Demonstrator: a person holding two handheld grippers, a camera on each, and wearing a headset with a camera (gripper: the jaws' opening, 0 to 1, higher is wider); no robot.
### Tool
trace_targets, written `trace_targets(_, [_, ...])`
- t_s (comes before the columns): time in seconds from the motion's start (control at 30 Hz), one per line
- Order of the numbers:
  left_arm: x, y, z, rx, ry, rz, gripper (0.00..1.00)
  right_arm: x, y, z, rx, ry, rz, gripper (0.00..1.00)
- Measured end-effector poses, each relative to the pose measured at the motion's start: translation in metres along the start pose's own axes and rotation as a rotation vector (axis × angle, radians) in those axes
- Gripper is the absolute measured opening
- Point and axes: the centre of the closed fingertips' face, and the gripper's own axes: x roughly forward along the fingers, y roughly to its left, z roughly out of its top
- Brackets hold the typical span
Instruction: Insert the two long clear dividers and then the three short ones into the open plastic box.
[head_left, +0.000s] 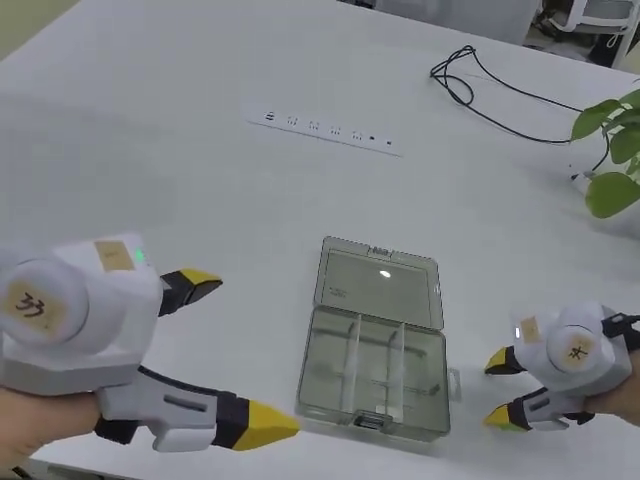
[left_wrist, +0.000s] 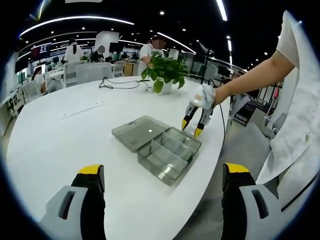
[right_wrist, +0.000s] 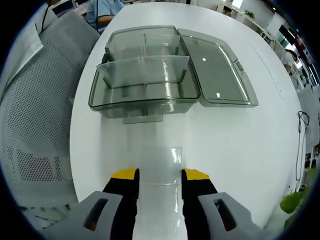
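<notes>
**Left gripper wide and empty, right gripper closed on a clear strip, box between them**

Head view: Your left gripper is at the lower left, close to the camera. Its two yellow-tipped jaws stand far apart with nothing between them, and they point toward the middle of the white table. Your right gripper is at the lower right, with its tips turned toward the plastic box. The box lies between the two grippers, near the front edge of the table. Its lid is folded back flat on the far side. Inside the tray you can see upright clear dividers running from front to back. A power strip, a black cable and a plant are farther back, well apart from the box.

Left gripper view: The jaws rise wide open and hold nothing. The box is ahead of them, and your right gripper hovers just beside its far side, at the end of your outstretched arm.

Right gripper view: The jaws stand narrow, and a clear divider fills the gap from one jaw to the other. I cannot tell whether it is a long or a short one. The box is straight ahead, apart from the tips, with partitions already crossing inside the tray.
</notes>
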Motion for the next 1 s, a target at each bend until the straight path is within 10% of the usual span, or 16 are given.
trace_targets(1.0, [0.000, -0.006, 0.006, 0.022, -0.008, -0.018, 1.00, -0.038, -0.005, 0.017, 0.070, -0.092, -0.126, 0.33])
